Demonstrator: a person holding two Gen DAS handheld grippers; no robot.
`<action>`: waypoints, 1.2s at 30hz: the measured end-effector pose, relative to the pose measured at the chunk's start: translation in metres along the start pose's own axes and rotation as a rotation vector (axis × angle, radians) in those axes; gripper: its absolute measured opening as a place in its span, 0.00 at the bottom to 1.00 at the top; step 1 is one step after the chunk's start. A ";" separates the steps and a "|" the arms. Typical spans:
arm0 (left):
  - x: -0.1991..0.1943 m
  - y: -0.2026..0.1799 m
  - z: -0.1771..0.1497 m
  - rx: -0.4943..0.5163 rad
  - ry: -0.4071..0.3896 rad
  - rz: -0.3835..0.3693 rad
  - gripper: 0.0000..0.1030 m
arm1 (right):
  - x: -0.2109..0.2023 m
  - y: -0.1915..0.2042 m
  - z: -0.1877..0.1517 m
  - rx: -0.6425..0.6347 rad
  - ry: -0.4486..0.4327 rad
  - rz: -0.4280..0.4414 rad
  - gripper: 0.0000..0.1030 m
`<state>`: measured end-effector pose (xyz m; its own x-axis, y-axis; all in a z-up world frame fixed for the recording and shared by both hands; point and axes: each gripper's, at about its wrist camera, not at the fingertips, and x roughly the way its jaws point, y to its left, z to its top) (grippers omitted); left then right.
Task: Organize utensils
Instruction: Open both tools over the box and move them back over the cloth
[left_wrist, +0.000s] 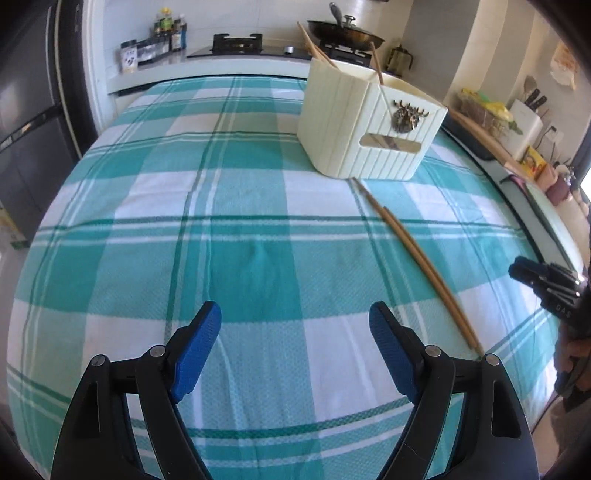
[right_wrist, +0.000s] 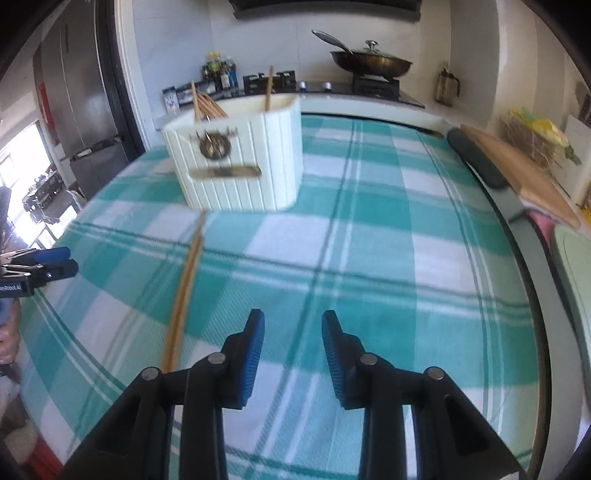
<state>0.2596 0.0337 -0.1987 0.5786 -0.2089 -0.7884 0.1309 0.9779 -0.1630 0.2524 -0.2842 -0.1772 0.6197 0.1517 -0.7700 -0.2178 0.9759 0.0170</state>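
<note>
A cream ribbed utensil holder (left_wrist: 369, 125) stands on the teal checked tablecloth (left_wrist: 221, 240) at the far right, with several wooden chopsticks sticking out of it. A pair of wooden chopsticks (left_wrist: 417, 258) lies on the cloth in front of the holder. My left gripper (left_wrist: 295, 328) is open and empty, to the left of that pair. In the right wrist view the holder (right_wrist: 236, 162) is at the far left and the loose chopsticks (right_wrist: 184, 288) lie just left of my right gripper (right_wrist: 293, 332), which is open and empty. Each gripper shows at the edge of the other's view.
A stove with a lidded wok (left_wrist: 343, 31) and bottles (left_wrist: 170, 29) is on the counter behind the table. A wooden cutting board (right_wrist: 517, 173) and a dark tray lie along the table's right side. A fridge (right_wrist: 85, 99) stands at the left.
</note>
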 end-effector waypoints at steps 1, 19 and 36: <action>0.000 -0.002 -0.005 -0.005 -0.015 0.010 0.81 | 0.001 0.000 -0.013 0.003 0.006 -0.023 0.32; 0.024 -0.014 -0.025 -0.002 -0.031 0.082 0.87 | 0.012 -0.008 -0.052 0.069 0.010 -0.143 0.33; 0.043 -0.094 0.021 0.004 -0.001 0.030 0.94 | 0.012 -0.008 -0.052 0.068 0.009 -0.145 0.33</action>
<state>0.2894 -0.0670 -0.2047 0.5830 -0.1794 -0.7924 0.1163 0.9837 -0.1371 0.2220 -0.2984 -0.2196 0.6338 0.0074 -0.7735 -0.0752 0.9958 -0.0521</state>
